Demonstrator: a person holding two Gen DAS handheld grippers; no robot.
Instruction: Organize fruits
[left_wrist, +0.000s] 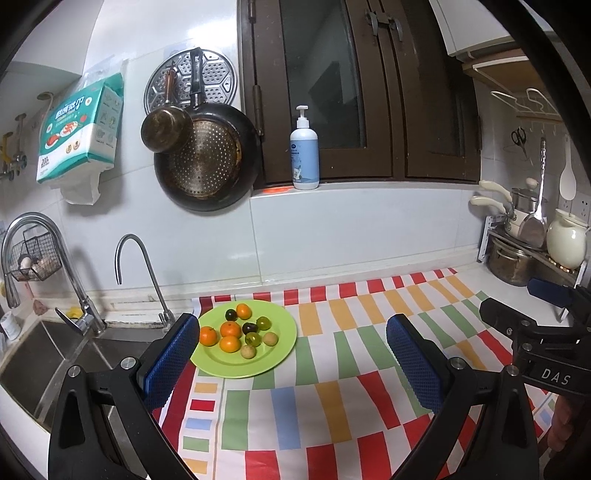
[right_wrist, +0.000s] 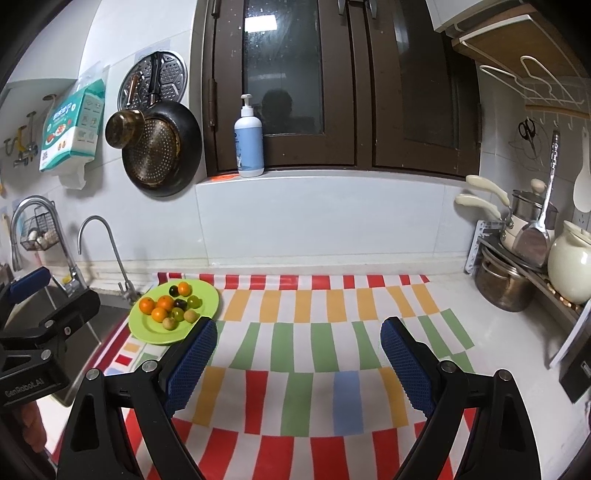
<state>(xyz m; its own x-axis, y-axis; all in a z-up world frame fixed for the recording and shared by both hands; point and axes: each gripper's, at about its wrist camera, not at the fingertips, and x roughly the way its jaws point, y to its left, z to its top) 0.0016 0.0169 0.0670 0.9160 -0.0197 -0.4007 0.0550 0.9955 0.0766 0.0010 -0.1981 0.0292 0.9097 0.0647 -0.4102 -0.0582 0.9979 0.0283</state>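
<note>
2 grippers hang over a counter (right_wrist: 480, 295) spread with a checked cloth (right_wrist: 314, 350). The left gripper (left_wrist: 291, 350) has its jaws wide apart with nothing between the pads; so does the right gripper (right_wrist: 297, 354), and only bare cloth shows in each gap.

A green plate (left_wrist: 280, 343) sits at the cloth's back-left corner, just beside the sink (left_wrist: 44, 362). On it lie 4 oranges (left_wrist: 229, 328), 2 dark grapes (left_wrist: 249, 327), 2 green grapes (left_wrist: 263, 322) and 2 brownish fruits (left_wrist: 270, 338), clustered near the plate's middle, some touching. The plate's front-left rim is hidden behind the left gripper's left pad; in the right wrist view its front edge is cut by that gripper's left pad.

Most of the cloth to the right of the plate lies open, up to the wall and across to the pot rack (right_wrist: 517, 258) at the counter's right end. 2 taps (left_wrist: 144, 273) stand at the sink's back edge, close to the plate's left side. A pump bottle (left_wrist: 304, 151) stands on the window sill above.

The cloth's front edge is out of frame. Fingers (left_wrist: 561, 424) of the person holding the right gripper show dimly at the picture's right edge.
</note>
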